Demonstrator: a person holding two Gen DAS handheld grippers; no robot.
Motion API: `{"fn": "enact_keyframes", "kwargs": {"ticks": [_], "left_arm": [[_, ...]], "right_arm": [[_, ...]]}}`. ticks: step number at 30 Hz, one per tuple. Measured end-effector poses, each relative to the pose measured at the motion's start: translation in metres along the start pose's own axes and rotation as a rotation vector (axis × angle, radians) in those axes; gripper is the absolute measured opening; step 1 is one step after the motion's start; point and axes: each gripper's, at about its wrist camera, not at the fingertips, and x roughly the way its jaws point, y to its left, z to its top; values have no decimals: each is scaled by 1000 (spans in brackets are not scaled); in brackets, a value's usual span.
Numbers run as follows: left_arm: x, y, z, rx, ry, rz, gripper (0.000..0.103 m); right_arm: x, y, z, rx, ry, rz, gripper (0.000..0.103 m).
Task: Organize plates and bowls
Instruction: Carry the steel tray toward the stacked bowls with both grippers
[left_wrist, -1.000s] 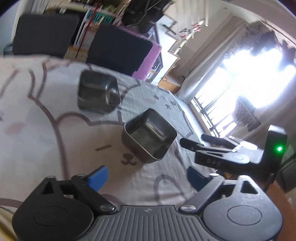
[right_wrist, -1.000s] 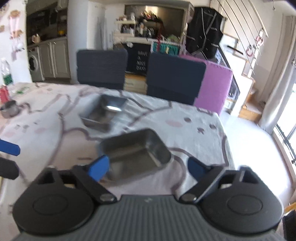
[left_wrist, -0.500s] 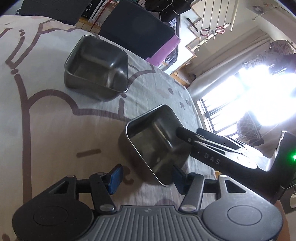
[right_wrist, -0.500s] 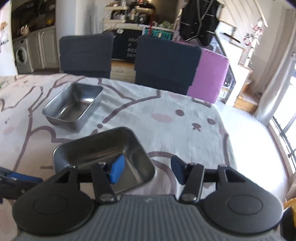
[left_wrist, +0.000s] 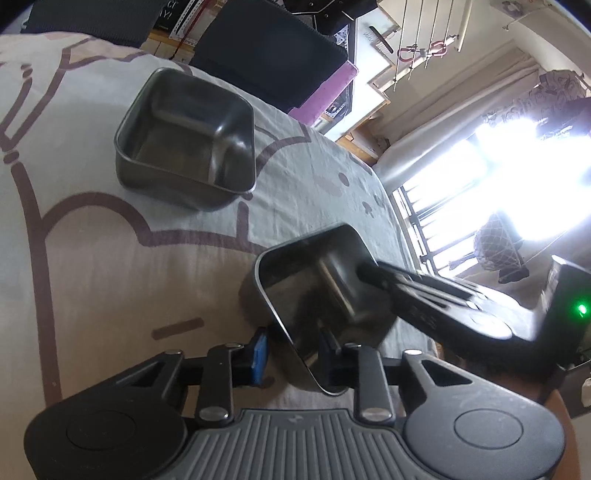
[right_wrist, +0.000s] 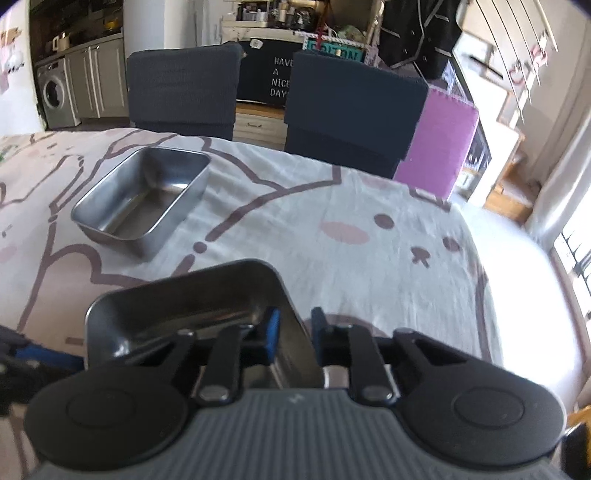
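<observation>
Two rectangular steel bowls are on a table with a bear-print cloth. The near steel bowl (left_wrist: 317, 295) is tilted up off the cloth, and both grippers grip it. My left gripper (left_wrist: 291, 350) is shut on its near wall. My right gripper (right_wrist: 293, 334) is shut on its right wall; the bowl also shows in the right wrist view (right_wrist: 192, 310). The right gripper enters the left wrist view (left_wrist: 424, 295) from the right. The far steel bowl (left_wrist: 188, 140) sits flat on the cloth, further back and to the left, and also shows in the right wrist view (right_wrist: 142, 201).
Two dark chairs (right_wrist: 354, 110) stand behind the far table edge, with a purple box (right_wrist: 443, 144) beside them. The table's right edge (right_wrist: 517, 258) drops off toward a bright window. Bare cloth (right_wrist: 332, 221) lies between and right of the bowls.
Both grippers closed from wide open onto the near bowl's walls. The bowl went from flat on the cloth to tilted up.
</observation>
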Motion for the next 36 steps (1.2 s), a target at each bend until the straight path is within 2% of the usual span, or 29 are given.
{"fn": "enact_keyframes", "kwargs": {"ticks": [4, 9, 12, 16, 23, 30, 34, 36], "left_arm": [[-1, 2, 3, 37, 0, 19, 15], [-6, -7, -1, 135, 20, 40, 15], [-19, -12, -7, 155, 21, 37, 15], [-47, -23, -15, 203, 14, 28, 15], [-120, -35, -38, 251, -4, -1, 15], [-173, -33, -74, 296, 14, -13, 15], [-189, -26, -100, 348, 48, -17, 15], [-189, -17, -110, 344, 69, -11, 15]], "right_arm": [[-10, -8, -14, 35, 11, 52, 17], [-24, -9, -38, 39, 10, 87, 17], [-35, -7, -46, 70, -4, 89, 16], [-64, -2, -52, 89, -47, 101, 16], [-144, 28, -58, 150, -141, 116, 16], [-210, 77, -82, 203, -94, 78, 16], [-226, 102, -110, 236, -27, 50, 16], [-227, 113, -125, 248, 12, 47, 16]]}}
